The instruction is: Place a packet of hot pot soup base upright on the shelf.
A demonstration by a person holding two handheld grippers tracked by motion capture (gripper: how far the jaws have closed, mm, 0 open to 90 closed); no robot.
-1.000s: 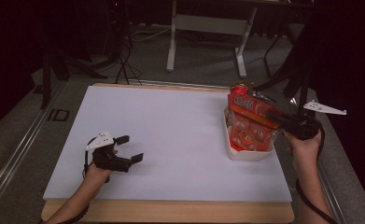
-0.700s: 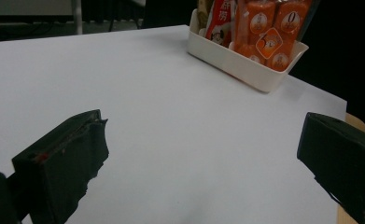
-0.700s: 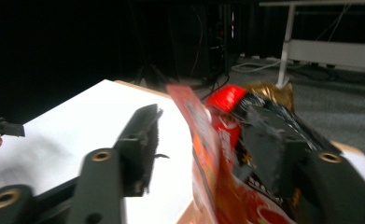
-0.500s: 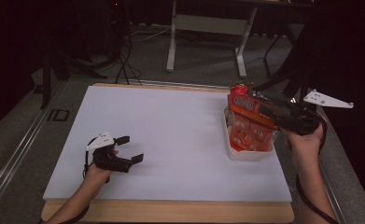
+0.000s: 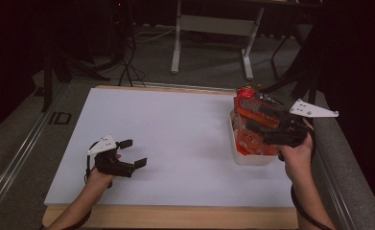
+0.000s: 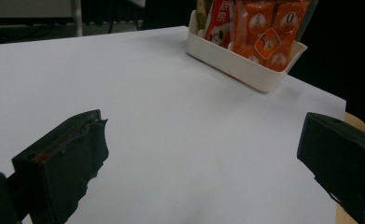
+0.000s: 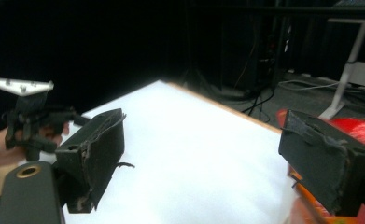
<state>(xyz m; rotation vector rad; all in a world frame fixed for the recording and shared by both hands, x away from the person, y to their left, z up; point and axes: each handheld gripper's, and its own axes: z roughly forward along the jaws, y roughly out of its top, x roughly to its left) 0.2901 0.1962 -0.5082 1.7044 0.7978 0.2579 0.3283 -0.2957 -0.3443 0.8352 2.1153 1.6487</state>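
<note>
A white bin (image 5: 252, 158) sits at the right of the high view, near the right edge of the white table (image 5: 175, 139), packed upright with orange-red snack packets (image 5: 254, 136). In the left gripper view the bin is at the upper right of the frame, its rim low and rounded, and the packets (image 6: 264, 28) show glossy orange fronts with round white badges; one badge carries a large "0", another packet has red characters on white that are too blurred to read with any confidence.

The right gripper (image 5: 257, 129) hovers over the bin at the right of the high view, and its jaws have just been opening; they stand spread wide with nothing between them, a red packet (image 7: 357, 126) showing just behind the right-hand jaw in its own view.

The left gripper (image 5: 130, 154) rests low at the lower left of the table, well apart from the bin, jaws spread over bare white surface.
</note>
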